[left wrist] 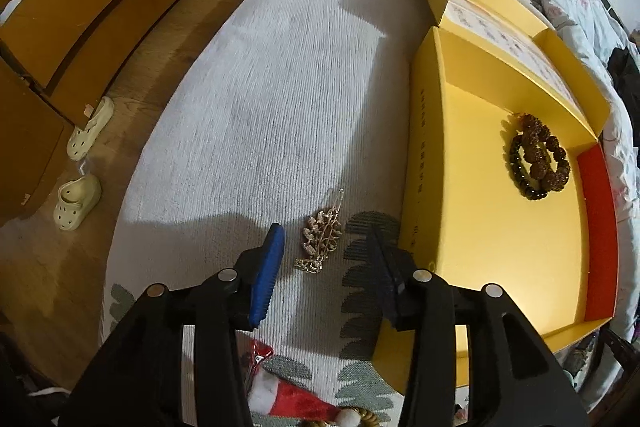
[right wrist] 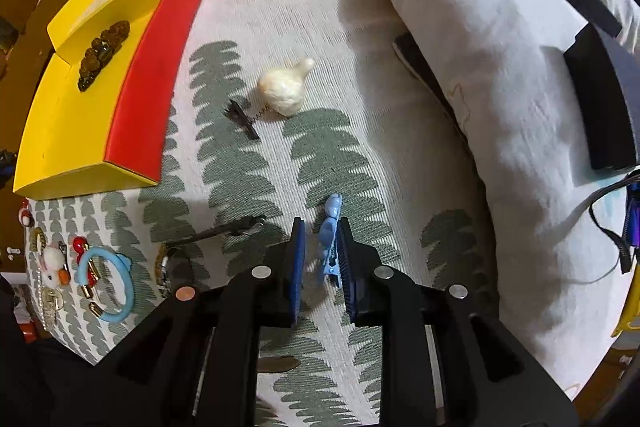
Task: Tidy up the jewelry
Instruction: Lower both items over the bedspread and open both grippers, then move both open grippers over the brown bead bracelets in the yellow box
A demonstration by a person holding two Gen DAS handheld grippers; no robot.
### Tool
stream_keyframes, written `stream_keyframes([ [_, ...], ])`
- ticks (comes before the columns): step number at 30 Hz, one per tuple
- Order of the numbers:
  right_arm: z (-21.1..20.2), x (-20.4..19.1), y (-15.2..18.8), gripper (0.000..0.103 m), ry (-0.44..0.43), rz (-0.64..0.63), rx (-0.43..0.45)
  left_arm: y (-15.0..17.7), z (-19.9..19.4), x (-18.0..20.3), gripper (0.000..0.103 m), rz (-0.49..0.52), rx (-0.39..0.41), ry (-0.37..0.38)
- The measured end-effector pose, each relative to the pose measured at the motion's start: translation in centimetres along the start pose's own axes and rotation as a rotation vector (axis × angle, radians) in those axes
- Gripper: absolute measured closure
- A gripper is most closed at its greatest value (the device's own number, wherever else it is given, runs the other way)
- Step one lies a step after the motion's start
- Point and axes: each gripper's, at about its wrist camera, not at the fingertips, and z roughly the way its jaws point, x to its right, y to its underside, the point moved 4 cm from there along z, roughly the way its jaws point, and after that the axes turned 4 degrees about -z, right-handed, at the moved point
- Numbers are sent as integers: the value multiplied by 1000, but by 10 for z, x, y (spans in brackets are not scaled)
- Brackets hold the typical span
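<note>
In the left wrist view, a gold leafy brooch (left wrist: 320,241) lies on the white bedspread between the fingers of my left gripper (left wrist: 325,229). The jaws stand apart and neither pad touches it. To the right, the open yellow box (left wrist: 460,187) holds a brown bead bracelet (left wrist: 540,155) lying over a dark one. In the right wrist view, a light blue hair clip (right wrist: 330,239) lies between the fingers of my right gripper (right wrist: 320,223). It rests against the right pad, with a gap to the left pad. The same yellow box (right wrist: 76,115) with its red side sits far left.
On the bedspread ahead lie a white fuzzy clip (right wrist: 284,87), a small black clip (right wrist: 242,115) and a dark hairpin (right wrist: 228,229). A blue ring bracelet (right wrist: 106,283) and several trinkets lie at the left. A quilt (right wrist: 480,47) bounds the right. A Santa-hat clip (left wrist: 280,395) lies near me; two shoes (left wrist: 80,171) stand on the floor.
</note>
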Motion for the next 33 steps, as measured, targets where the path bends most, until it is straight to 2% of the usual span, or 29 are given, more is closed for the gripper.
stream_keyframes([
  [7,-14,4,0,81,-12,11,39,-3,-12,4,59,-18,31,19],
  [11,-26,3,-4,81,-42,11,76,-3,-29,12,59,-25,73,67],
  [13,-28,-7,-9,81,-55,6,94,-2,-40,20,55,-16,113,79],
  [14,-32,-12,-12,81,-67,-2,109,-2,-45,25,50,-8,132,86],
  [17,-36,-28,-21,80,-97,-16,143,1,-67,47,39,32,209,150],
  [20,-41,-44,-28,78,-132,-25,180,6,-80,67,35,83,252,185],
  [23,-44,-59,-36,77,-156,-34,207,10,-81,83,34,123,262,181],
  [33,-33,-120,-71,77,-211,-102,208,15,-54,124,34,183,203,169],
])
